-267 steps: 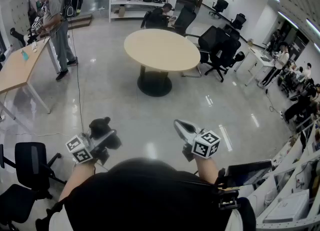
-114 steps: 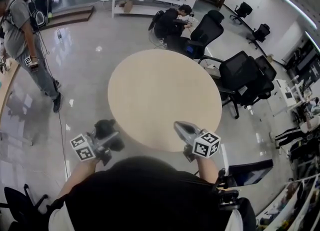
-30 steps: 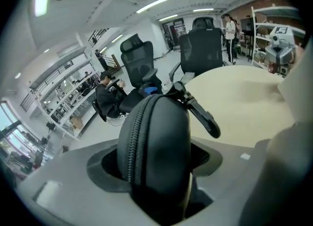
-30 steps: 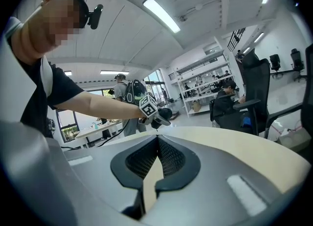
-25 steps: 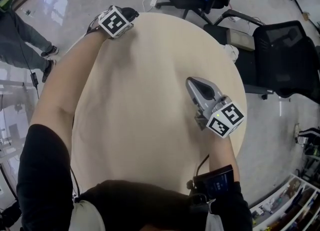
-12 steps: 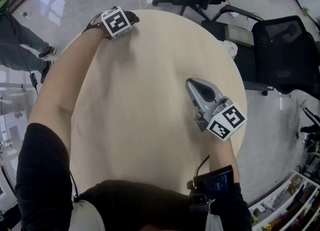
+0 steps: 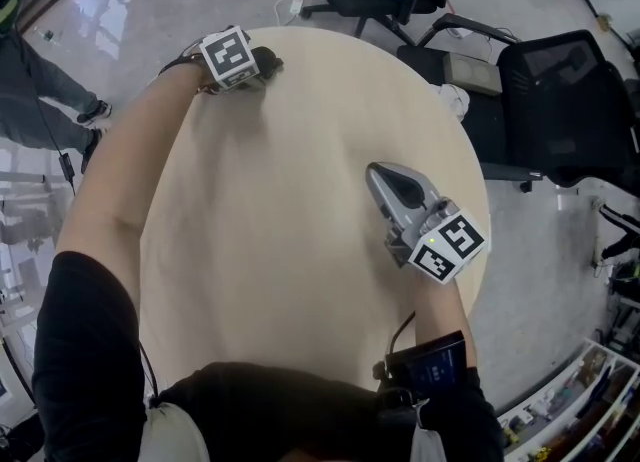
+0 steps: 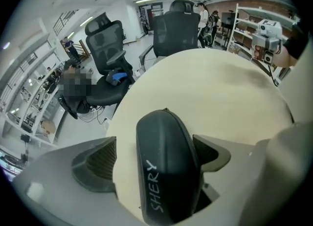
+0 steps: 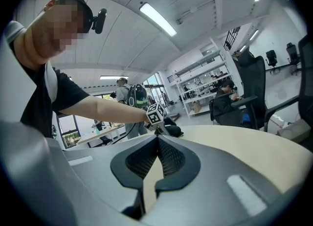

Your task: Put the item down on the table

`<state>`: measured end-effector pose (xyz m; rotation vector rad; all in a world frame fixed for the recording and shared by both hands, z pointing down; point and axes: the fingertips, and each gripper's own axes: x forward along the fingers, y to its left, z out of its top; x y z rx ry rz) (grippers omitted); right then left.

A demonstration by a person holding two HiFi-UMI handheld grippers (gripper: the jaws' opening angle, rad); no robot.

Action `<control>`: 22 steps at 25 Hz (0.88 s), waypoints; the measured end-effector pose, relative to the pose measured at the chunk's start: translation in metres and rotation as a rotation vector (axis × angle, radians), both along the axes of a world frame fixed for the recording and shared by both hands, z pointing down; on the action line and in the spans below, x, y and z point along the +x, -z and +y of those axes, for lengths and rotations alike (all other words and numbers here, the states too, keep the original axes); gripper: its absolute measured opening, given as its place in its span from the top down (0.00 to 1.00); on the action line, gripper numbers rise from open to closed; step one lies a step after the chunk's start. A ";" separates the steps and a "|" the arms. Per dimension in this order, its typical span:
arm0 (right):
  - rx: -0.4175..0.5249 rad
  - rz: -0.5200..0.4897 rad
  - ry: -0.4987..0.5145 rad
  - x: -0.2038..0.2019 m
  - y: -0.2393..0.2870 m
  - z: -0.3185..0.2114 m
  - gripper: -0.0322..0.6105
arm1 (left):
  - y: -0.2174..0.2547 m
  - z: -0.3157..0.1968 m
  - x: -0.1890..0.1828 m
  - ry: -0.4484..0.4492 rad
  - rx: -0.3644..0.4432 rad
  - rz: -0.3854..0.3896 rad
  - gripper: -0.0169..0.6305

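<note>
Left gripper (image 8: pixel 154 155) jaws just opened; black case (image 8: pixel 161 137) sits loose between them on the bench (image 7: pixel 300 200), likely released. Right gripper (image 9: pixel 156 157) jaws together, empty, idle.

Case (image 8: pixel 166 166): black; white hand lettering.
Table (image 7: pixel 300 200): pale beige, plain.
My L gripper (image 8: pixel 152 155): grey shell; dk ribbed pads (image 8: pixel 95 159).
My R gripper (image 9: pixel 157 139): grey too; dk cross-hatched pads.
Marker cubes (image 7: pixel 229 56): blk/wht squares.
Chairs (image 7: pixel 560 100): black.
Floor (image 7: pixel 120 10): glossy grey.

Matt dark case (image 8: pixel 165 169), perhaps cloth-covered; smooth, pale wood-look table (image 8: pixel 225 93).
</note>
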<state>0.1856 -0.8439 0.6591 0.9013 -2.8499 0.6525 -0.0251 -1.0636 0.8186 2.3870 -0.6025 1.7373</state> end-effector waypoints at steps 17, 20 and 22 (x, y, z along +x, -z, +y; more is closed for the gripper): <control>-0.010 0.060 -0.063 -0.005 0.055 0.033 0.93 | 0.146 0.067 -0.048 0.130 0.078 0.397 0.28; -0.013 0.050 -0.096 -0.010 0.073 0.040 0.93 | 0.193 0.095 -0.063 0.149 0.126 0.518 0.49; -0.016 0.040 -0.110 -0.015 0.085 0.045 0.93 | 0.231 0.121 -0.073 0.180 0.185 0.647 0.68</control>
